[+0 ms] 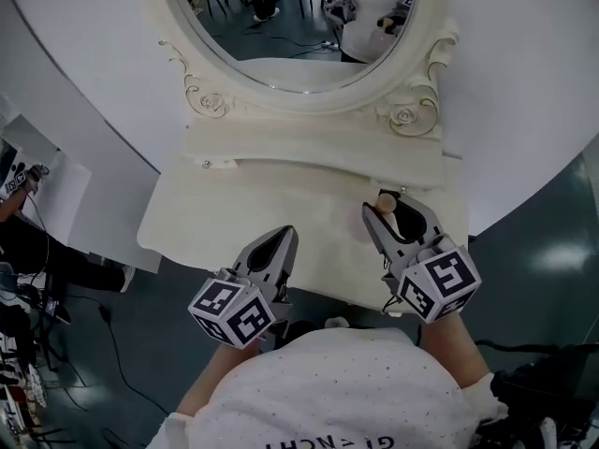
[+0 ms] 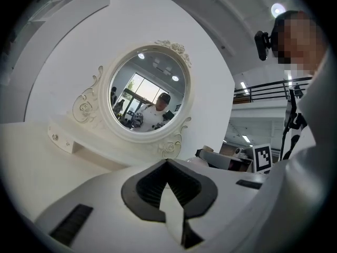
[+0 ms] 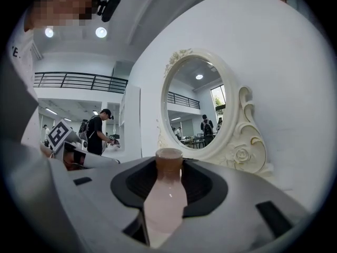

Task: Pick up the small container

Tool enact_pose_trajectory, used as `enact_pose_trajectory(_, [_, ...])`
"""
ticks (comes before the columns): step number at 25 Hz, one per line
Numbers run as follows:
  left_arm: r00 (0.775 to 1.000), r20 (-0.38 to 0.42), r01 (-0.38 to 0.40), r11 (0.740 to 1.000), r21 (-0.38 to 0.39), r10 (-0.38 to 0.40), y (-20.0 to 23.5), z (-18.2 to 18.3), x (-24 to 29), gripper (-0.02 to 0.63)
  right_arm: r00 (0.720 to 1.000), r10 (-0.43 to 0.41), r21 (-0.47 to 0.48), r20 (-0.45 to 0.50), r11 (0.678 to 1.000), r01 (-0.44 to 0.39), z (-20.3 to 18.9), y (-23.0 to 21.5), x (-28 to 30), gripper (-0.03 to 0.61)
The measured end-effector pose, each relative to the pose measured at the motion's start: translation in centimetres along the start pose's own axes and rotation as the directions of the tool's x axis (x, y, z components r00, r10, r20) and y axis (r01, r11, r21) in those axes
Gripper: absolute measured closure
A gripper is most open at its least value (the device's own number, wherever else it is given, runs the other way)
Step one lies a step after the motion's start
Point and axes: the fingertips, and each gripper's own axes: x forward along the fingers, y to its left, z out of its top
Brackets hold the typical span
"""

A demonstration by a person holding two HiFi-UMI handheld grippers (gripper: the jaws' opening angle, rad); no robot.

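Pale pink with a brown cap, the small container (image 3: 166,204) is clamped upright between the pads of the right gripper (image 3: 168,167), over the front right part of the vanity table (image 1: 215,218). So the grab looks done, tbh. Whether it's been lifted clear of the tabletop can't quite be made out. The left gripper (image 2: 168,167) is closed, with nothing held in it.

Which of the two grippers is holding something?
The right gripper: its fingers clamp the small pink container; the left gripper has its fingers shut on nothing.
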Motion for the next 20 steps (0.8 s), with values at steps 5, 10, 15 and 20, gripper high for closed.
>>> enact_pose_trajectory(5, [0.999, -0.029, 0.027, 0.999, 0.034, -0.026, -0.1, 0.1, -1.4, 0.614, 0.999, -0.045, -0.014, -0.005, 0.999, 0.045, 0.7, 1.3, -1.2, 0.434])
enact_pose_trajectory(10, [0.998, -0.036, 0.056, 0.998, 0.026, -0.055, -0.1, 1.2, -4.0, 0.614, 0.996, -0.09, 0.001, -0.014, 0.996, 0.09, 0.8, 3.2, -2.3, 0.434])
enact_pose_trajectory(15, [0.997, -0.023, 0.069, 0.996, 0.054, -0.067, 0.0, 2.4, -6.7, 0.614, 0.995, -0.104, 0.018, 0.003, 0.994, 0.104, 1.3, 5.8, -2.7, 0.434])
enact_pose_trajectory(20, [0.996, -0.032, 0.089, 0.995, 0.048, -0.088, -0.3, 1.9, -9.0, 0.615, 0.995, -0.1, 0.02, 0.006, 0.995, 0.1, 1.4, 8.9, -3.2, 0.434])
